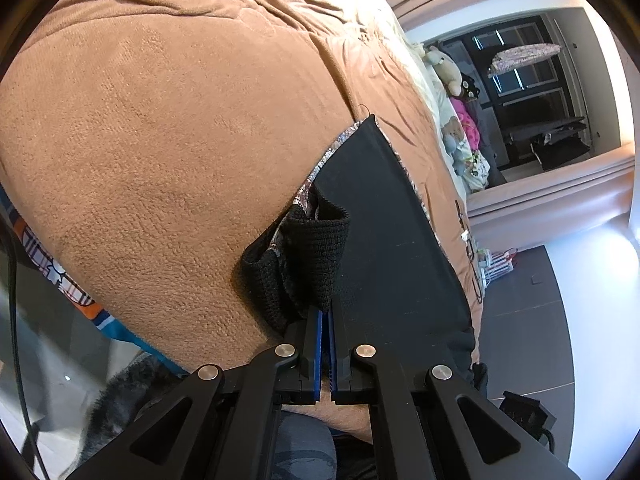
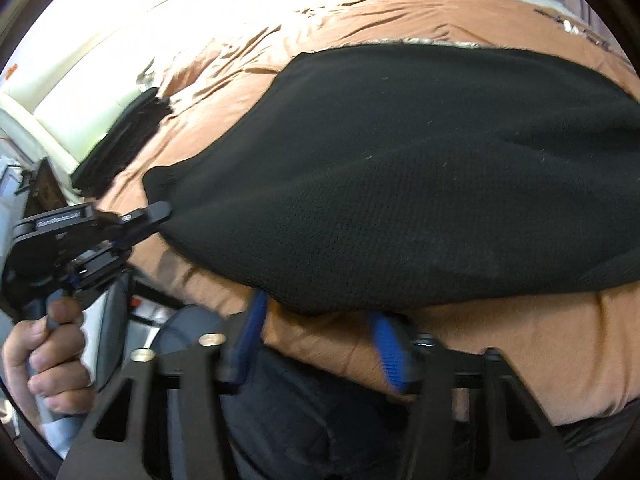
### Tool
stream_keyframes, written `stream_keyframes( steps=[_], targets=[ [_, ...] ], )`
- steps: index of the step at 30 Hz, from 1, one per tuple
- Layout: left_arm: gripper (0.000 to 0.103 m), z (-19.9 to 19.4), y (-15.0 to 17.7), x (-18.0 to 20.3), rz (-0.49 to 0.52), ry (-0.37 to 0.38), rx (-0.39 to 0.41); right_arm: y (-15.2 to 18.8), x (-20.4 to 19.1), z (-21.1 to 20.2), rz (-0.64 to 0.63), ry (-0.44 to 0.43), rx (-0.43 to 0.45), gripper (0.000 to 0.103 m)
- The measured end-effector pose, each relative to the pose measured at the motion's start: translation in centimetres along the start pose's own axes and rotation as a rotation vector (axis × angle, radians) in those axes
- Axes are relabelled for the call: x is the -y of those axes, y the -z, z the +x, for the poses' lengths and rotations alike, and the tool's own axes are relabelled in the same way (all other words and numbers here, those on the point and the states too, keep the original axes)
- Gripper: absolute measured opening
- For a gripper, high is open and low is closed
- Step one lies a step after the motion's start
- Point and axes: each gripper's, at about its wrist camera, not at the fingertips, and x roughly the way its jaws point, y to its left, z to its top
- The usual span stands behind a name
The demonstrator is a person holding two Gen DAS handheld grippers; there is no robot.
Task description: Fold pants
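Note:
Black knit pants [image 2: 400, 176] lie spread on a brown blanket [image 2: 540, 344] on a bed. In the left wrist view the pants [image 1: 384, 224] show a patterned lining at the edge. My left gripper [image 1: 327, 312] is shut on a folded corner of the pants; it also shows in the right wrist view [image 2: 160, 212], pinching the cloth's left end. My right gripper [image 2: 320, 320] is open, its blue pads [image 2: 388, 352] apart just below the near edge of the pants, holding nothing.
A folded dark garment [image 2: 124, 136] lies on the bed's far left near a cream headboard [image 2: 80, 92]. Stuffed toys [image 1: 452, 72] and pillows sit along the bed's far side. Grey floor [image 1: 540, 320] lies to the right of the bed.

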Motion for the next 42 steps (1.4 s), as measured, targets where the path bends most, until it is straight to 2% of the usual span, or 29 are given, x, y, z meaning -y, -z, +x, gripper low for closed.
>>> stream_keyframes(
  steps=[2,4,10,17,25,33,35,36,37,38,39,41,42],
  targets=[
    [0.002,0.1,0.0,0.0,-0.005,0.005,-0.003,-0.3,0.2,-0.1,0.016,-0.005,-0.004,0.008],
    [0.002,0.1,0.1,0.0,-0.002,0.008,-0.005,-0.6,0.2,-0.7,0.026,-0.039,0.004,0.005],
    [0.002,0.0,0.1,-0.2,-0.008,0.018,-0.006,-1.2,-1.1,-3.3,-0.024,-0.049,0.031,0.003],
    [0.002,-0.1,0.1,-0.2,-0.009,0.016,-0.003,-1.0,-1.3,-4.9,-0.011,-0.067,0.006,0.003],
    [0.002,-0.8,0.7,-0.3,-0.013,0.015,0.0,-0.6,0.5,-5.5,0.027,-0.057,-0.023,0.0],
    [0.002,-0.8,0.7,-0.8,-0.022,-0.005,-0.027,-1.0,3.1,-4.3,0.129,-0.092,-0.039,0.001],
    [0.006,-1.3,0.6,-0.9,-0.023,0.003,-0.023,-1.0,4.1,-4.0,0.165,-0.103,-0.041,0.001],
    [0.015,-1.6,0.5,-1.0,-0.021,0.006,-0.023,-1.0,4.8,-3.9,0.185,-0.116,-0.039,0.002],
    [0.031,-1.7,0.5,-1.1,-0.025,0.007,-0.019,-1.0,5.3,-4.0,0.198,-0.123,-0.036,0.005],
    [0.04,-1.9,0.5,-1.4,-0.035,0.007,-0.012,-1.0,5.9,-4.2,0.21,-0.127,-0.026,0.012],
    [0.052,-2.2,0.4,-1.6,-0.047,0.015,-0.002,-1.0,6.4,-4.5,0.219,-0.124,-0.011,0.026],
    [0.054,-2.5,0.3,-2.1,-0.068,0.033,0.008,-0.9,7.7,-5.1,0.253,-0.117,0.03,0.043],
    [0.054,-2.5,0.2,-2.3,-0.08,0.038,0.008,-0.9,8.3,-5.4,0.274,-0.121,0.045,0.045]
  ],
)
